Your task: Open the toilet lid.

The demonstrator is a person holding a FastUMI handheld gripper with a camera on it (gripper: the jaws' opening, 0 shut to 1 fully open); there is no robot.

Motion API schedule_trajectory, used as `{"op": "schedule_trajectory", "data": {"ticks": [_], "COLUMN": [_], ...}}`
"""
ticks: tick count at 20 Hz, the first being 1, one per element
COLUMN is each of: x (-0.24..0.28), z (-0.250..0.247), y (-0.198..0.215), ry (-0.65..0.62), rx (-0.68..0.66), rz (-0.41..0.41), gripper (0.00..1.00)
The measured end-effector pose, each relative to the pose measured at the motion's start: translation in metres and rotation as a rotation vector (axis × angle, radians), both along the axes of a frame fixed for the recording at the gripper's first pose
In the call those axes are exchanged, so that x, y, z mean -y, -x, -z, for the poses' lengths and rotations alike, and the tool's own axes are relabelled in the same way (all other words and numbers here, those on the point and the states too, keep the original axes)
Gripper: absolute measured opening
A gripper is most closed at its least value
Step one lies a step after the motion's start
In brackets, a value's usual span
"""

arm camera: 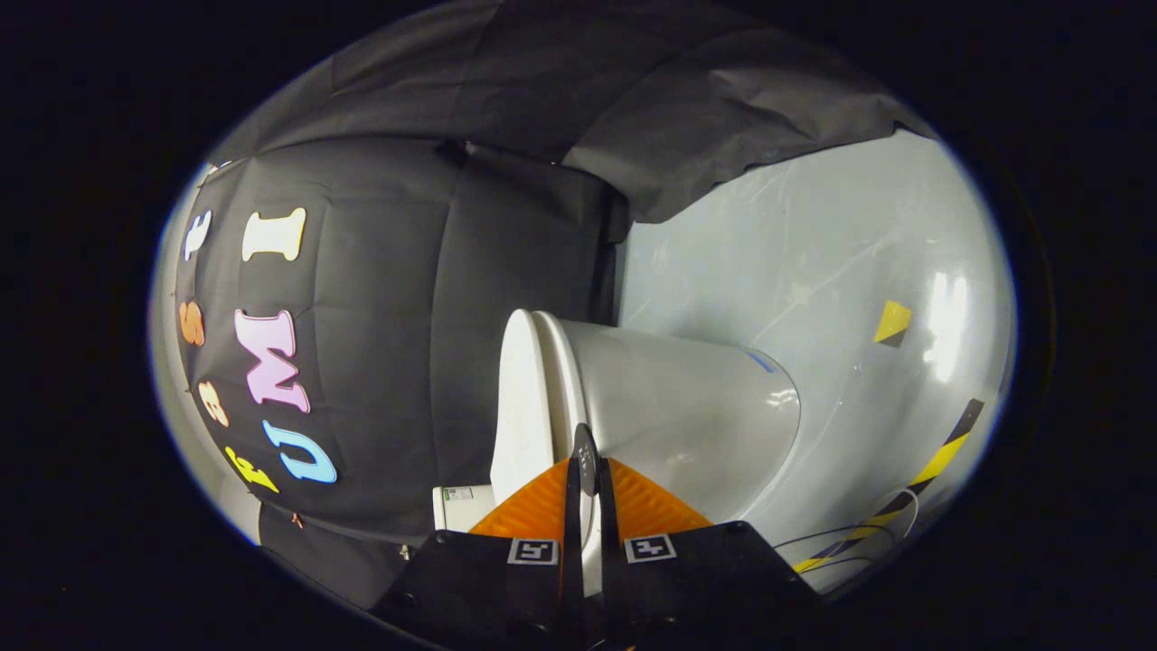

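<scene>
Toilet lid (517, 398): white, hard plastic by the look of it, seen rotated, so it appears as a thin pale slab at the centre of the frame, lying shut against the seat (556, 380). Lower centre, just ahead of the fingertips. Judged stiff, fairly light, glossy and likely slippery; hinged at one end, so it should swing rather than lift free. Best hold looks to be the free front edge, where the rim overhangs the seat, one finger hooked under the lip.

Tool (586, 461): bottom centre of the frame, fingers drawn almost together with only a narrow slit between them, nothing clamped that I can make out. The tips sit at or against the seam where lid meets seat; contact cannot be confirmed.

Toilet bowl (696, 407): grey-white, smooth, right of the lid, centre frame.

Floor (813, 271): pale, shiny, right half of the frame, with a yellow-and-black striped tape (940, 461) at lower right.
</scene>
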State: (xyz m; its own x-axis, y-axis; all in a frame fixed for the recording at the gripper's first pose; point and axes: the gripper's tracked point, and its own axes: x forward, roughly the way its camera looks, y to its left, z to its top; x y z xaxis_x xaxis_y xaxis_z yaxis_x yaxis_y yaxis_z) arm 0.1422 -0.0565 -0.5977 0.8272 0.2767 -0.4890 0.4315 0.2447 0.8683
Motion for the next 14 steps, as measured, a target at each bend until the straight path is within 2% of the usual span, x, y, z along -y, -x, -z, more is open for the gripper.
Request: {"op": "schedule_trajectory", "data": {"ticks": [6, 11, 14], "x": [-0.002, -0.008, -0.013], "z": [0.0, -0.024, -0.057], "y": [-0.007, -0.018, -0.028], "ry": [-0.016, 0.13, 0.157], "rx": [0.009, 0.039, 0.069], "rz": [0.013, -0.061, -0.063], "gripper": [0.12, 0.12, 0.13]}}
